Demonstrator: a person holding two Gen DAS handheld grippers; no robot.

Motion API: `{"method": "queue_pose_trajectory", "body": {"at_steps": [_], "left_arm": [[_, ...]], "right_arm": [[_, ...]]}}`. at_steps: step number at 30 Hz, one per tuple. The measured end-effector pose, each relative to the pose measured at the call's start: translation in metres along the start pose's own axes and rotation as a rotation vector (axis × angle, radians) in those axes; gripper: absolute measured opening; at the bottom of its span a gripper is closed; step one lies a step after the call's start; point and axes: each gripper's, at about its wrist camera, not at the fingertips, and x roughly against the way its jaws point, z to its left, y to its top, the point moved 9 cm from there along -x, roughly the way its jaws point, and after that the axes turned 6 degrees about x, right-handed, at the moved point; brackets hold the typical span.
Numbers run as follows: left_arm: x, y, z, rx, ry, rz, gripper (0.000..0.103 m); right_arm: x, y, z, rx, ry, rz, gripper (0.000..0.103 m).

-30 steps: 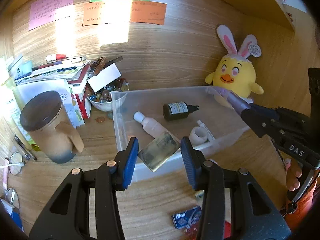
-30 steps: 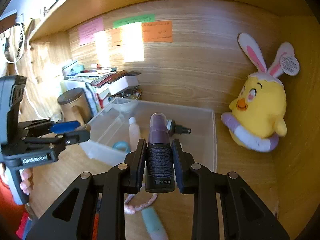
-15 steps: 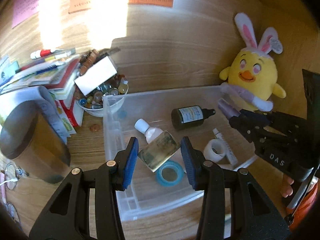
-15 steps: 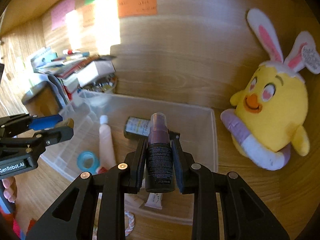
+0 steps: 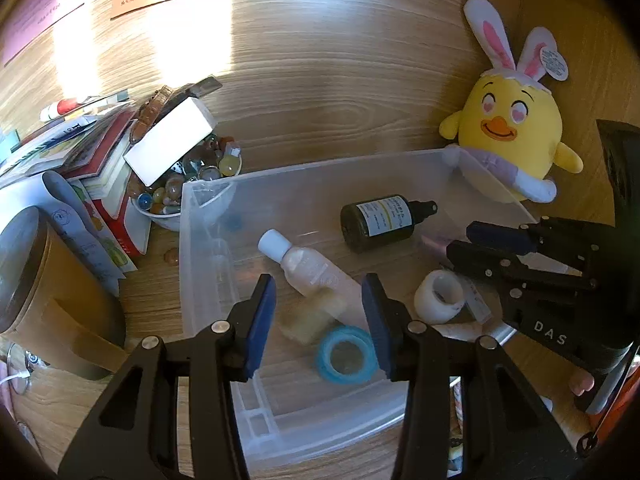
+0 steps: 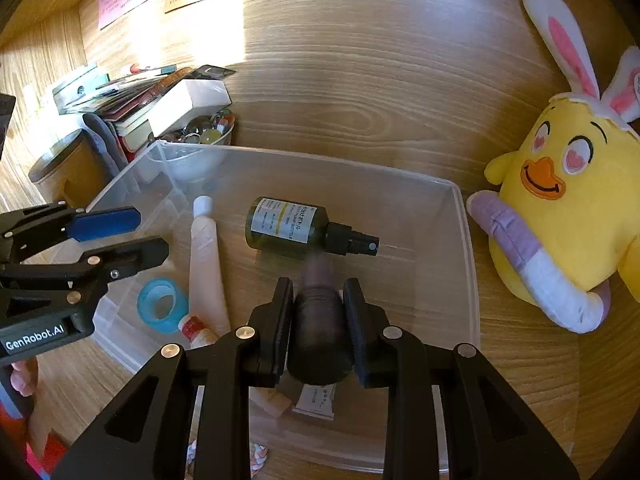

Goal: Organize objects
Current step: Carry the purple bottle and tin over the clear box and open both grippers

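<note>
- Wood-grain desk, sunlit; clear plastic bin [image 6: 466, 240] beside the yellow plush chick [image 6: 568, 204].
- Right gripper [image 6: 318, 320] clamped on dark purple spray bottle [image 6: 318, 320], blurred, low over bin's floor.
- Left gripper [image 5: 318, 320] spread wide, empty, above bin.
- Bottle: rigid, smooth, likely light and slippery; grip mid-barrel.

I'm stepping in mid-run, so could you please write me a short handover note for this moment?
Left gripper: open over the clear bin, empty; a blurred amber bottle lies below it.
Right gripper: purple spray bottle between its fingers above the bin, blurred; grip unclear.
Done: green spray bottle, white bottle, blue tape ring, white tape roll in bin.
Left: bin the purple one.
</note>
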Motion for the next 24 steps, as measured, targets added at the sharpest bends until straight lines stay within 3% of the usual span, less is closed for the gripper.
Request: {"method": "queue_pose_trajectory", "body": {"at_steps": [2, 9, 16, 24], "left_arm": [[0.001, 0.000, -0.001, 0.002, 0.001, 0.000, 0.050], [0.013, 0.001, -0.009, -0.006, 0.000, -0.024, 0.064], [0.042, 0.002, -0.016, -0.033, 0.031, -0.083, 0.091], [0.076, -0.004, -0.020, -0.058, 0.011, -0.130, 0.098]], "right_arm": [[0.001, 0.000, 0.000, 0.004, -0.002, 0.005, 0.024], [0.018, 0.005, 0.001, 0.010, -0.014, -0.035, 0.046], [0.046, 0.011, 0.002, 0.018, -0.027, -0.089, 0.059], [0.085, 0.008, 0.006, 0.020, -0.043, -0.160, 0.068]]}}
